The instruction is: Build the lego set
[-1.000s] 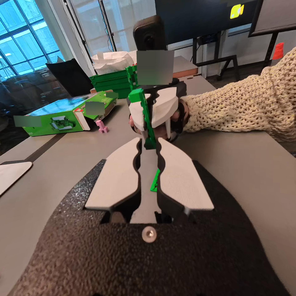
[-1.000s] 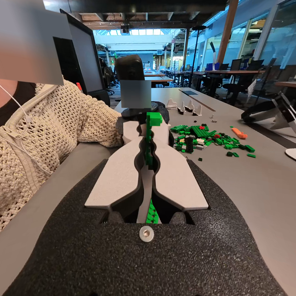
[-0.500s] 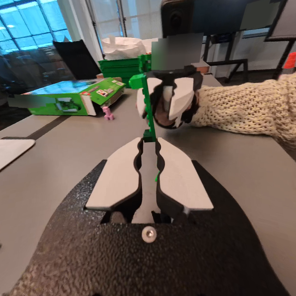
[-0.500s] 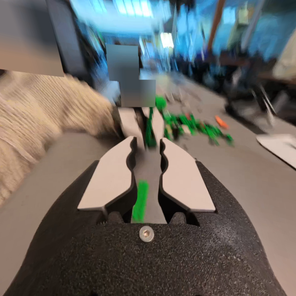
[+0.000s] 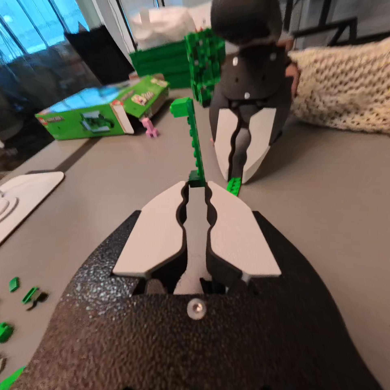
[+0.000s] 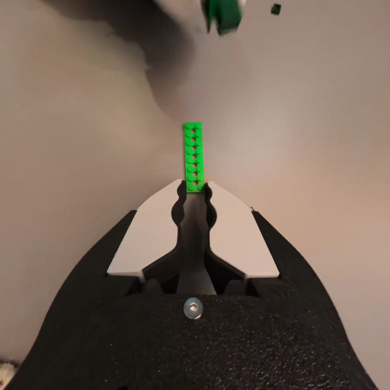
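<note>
My left gripper (image 5: 196, 184) is shut on the dark green brick at the foot of an upright green lego strip (image 5: 195, 143), which has a bright green block at its top. My right gripper (image 6: 195, 185) points down at the grey table (image 6: 295, 147). Its jaws are closed to the width of a flat bright green studded plate (image 6: 194, 157), pads against the plate's near end, and the plate lies on the table. In the left wrist view the right gripper (image 5: 235, 179) stands just right of the strip, over that plate (image 5: 233, 186).
A green lego box (image 5: 101, 118), a pink lego figure (image 5: 150, 128), a tall green built model (image 5: 204, 69) and a green crate (image 5: 160, 61) lie beyond. A white board (image 5: 25, 196) and loose green pieces (image 5: 14, 285) are at left. A knitted sleeve (image 5: 341, 88) is at right. About 10 cm separates my left fingertips from my right. Left tips and right tips are each some 25 cm from the pink lego figure (image 5: 150, 128).
My right gripper let go of the upright strip, opened, swung down to the table and closed around the flat green plate's end. My left gripper still holds the strip.
</note>
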The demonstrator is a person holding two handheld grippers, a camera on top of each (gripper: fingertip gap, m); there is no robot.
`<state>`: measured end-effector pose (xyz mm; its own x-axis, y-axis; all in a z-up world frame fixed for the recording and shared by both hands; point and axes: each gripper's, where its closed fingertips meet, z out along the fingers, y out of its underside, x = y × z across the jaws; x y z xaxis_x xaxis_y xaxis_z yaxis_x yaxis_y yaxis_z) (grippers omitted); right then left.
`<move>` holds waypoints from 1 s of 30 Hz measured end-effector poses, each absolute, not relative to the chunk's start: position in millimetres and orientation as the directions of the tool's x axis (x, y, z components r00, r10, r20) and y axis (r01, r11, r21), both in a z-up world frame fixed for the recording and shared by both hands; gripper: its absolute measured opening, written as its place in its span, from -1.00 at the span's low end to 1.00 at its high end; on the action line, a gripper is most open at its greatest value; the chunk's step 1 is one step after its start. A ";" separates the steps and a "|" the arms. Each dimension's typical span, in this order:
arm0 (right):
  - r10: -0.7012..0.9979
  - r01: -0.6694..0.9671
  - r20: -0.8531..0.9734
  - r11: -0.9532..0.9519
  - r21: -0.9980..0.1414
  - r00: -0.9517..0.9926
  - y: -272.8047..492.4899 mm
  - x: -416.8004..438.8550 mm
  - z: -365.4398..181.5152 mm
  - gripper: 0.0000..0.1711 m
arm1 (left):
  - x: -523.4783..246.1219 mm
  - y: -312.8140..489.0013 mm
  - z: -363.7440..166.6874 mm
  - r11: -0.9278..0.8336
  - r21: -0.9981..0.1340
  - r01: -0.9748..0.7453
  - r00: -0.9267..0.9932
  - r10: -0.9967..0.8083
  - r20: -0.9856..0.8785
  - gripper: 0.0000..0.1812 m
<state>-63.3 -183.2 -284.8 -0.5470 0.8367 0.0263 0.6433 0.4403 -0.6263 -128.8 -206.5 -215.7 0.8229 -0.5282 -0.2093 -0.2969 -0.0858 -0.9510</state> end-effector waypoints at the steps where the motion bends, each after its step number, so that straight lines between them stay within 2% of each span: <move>1: 0.833 0.652 0.023 0.449 -0.611 -0.553 -182.9 -64.1 -284.8 -0.82 | -128.8 -205.7 -222.2 -0.122 -0.938 -0.325 0.821 -0.529 -0.216 -0.85; 3: 0.836 0.670 0.028 0.458 -0.584 -0.547 -180.2 -66.1 -284.2 -0.81 | -125.3 -206.3 -236.6 -0.184 -0.903 -0.388 0.803 -0.548 -0.233 -0.85; 14: 0.857 0.543 -0.079 0.249 -0.802 -0.509 -200.4 -78.0 -228.4 -0.84 | -105.4 -208.0 -259.9 -0.264 -0.822 -0.505 0.755 -0.598 -0.271 -0.85; 16: 0.863 0.533 -0.066 0.247 -0.809 -0.501 -200.5 -80.6 -225.5 -0.84 | -105.5 -207.2 -260.9 -0.273 -0.818 -0.507 0.760 -0.590 -0.274 -0.85; 19: 0.870 0.574 -0.013 0.314 -0.756 -0.493 -192.2 -77.4 -229.3 -0.84 | -114.4 -201.9 -253.0 -0.268 -0.843 -0.466 0.808 -0.516 -0.283 -0.85; 22: 0.865 0.677 0.038 0.418 -0.606 -0.500 -173.0 -62.3 -228.1 -0.85 | -128.9 -196.8 -237.8 -0.222 -0.889 -0.400 0.863 -0.418 -0.284 -0.85; 24: 0.861 0.785 0.029 0.476 -0.397 -0.507 -155.5 -42.8 -226.0 -0.85 | -139.4 -194.4 -228.8 -0.173 -0.903 -0.393 0.881 -0.350 -0.317 -0.85; 25: 0.867 0.832 0.005 0.480 -0.279 -0.498 -147.4 -33.1 -223.6 -0.97 | -144.4 -193.8 -223.4 -0.143 -0.909 -0.391 0.890 -0.312 -0.333 -0.85; 27: 0.883 0.884 -0.060 0.460 -0.080 -0.465 -138.3 -21.8 -220.4 -1.00 | -151.6 -194.2 -213.3 -0.092 -0.924 -0.370 0.905 -0.258 -0.337 -0.85; 30: 0.877 0.873 -0.107 0.478 0.101 -0.468 -134.9 -25.1 -232.6 -1.00 | -162.1 -196.6 -201.0 -0.039 -0.937 -0.346 0.923 -0.195 -0.332 -0.85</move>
